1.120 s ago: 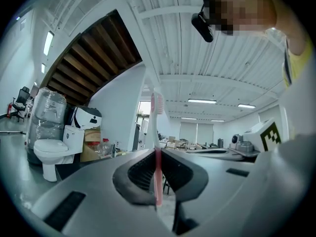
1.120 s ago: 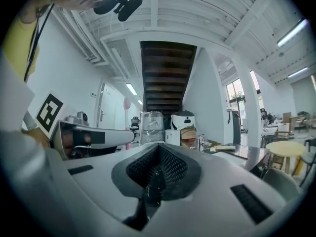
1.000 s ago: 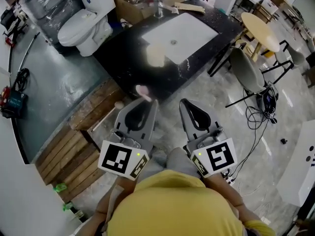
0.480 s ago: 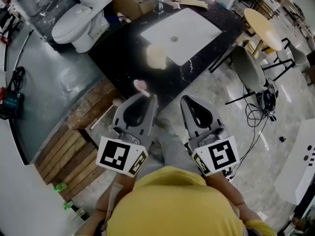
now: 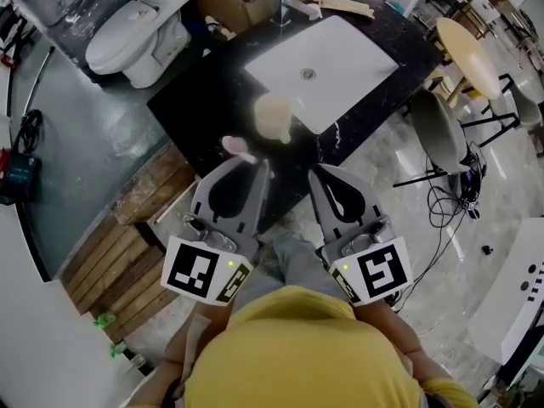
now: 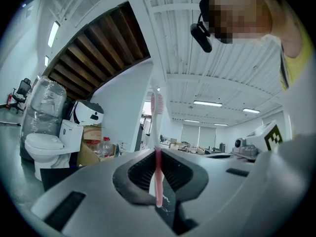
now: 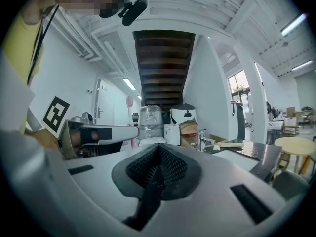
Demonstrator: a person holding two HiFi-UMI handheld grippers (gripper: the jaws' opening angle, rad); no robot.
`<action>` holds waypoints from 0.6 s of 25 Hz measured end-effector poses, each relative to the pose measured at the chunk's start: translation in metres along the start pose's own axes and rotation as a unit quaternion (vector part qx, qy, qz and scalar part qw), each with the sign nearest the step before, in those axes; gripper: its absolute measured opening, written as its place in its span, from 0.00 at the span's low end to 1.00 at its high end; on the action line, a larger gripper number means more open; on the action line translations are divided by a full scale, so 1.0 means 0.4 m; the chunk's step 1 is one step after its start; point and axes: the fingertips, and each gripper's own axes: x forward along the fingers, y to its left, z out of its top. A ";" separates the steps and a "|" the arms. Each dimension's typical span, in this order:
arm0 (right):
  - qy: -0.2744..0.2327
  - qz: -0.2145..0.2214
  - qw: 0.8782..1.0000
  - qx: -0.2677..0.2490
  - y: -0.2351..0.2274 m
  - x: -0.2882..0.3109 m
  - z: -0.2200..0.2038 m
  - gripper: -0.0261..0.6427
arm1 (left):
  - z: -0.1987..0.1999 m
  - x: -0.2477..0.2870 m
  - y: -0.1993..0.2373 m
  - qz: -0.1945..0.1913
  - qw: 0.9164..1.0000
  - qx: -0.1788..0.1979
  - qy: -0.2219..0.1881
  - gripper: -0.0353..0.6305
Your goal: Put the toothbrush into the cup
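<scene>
Standing by the black counter (image 5: 204,100) with its white basin (image 5: 340,49), the person holds both grippers low, just short of the near edge. The left gripper (image 5: 257,170) has its jaws pressed together on the pink toothbrush (image 5: 240,149). It grips low on the handle, so the head pokes out past the jaw tips and over the counter. The left gripper view shows the handle pinched dead centre and the brush standing nearly straight along the jaws. The right gripper (image 5: 317,175) carries nothing, and its own view shows its jaws closed on each other. The pale cup (image 5: 274,117) stands upright on the counter, just beside the basin's near left edge. It lies a little beyond the brush head and to the right of it, and the two are apart.

As I see it, the step in hand is carrying the brush to the cup. It would go best if the left gripper travelled forward and a touch right until the brush is over the cup's mouth, coming from above, not from the side. The cup looks light, and a knock on the rim could tip it toward the basin. One end should be turned down and lowered inside the rim before the jaws part; the right gripper could steady the cup's wall
</scene>
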 end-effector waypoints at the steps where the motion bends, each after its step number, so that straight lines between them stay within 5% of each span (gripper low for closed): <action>1: 0.002 0.003 1.000 0.001 -0.009 0.014 -0.002 0.06 | 0.000 0.015 0.011 0.002 1.000 0.000 0.000 0.11; 15: 0.034 0.024 0.999 0.023 -0.139 0.151 -0.060 0.06 | -0.042 0.191 0.154 0.035 0.999 -0.012 0.011 0.11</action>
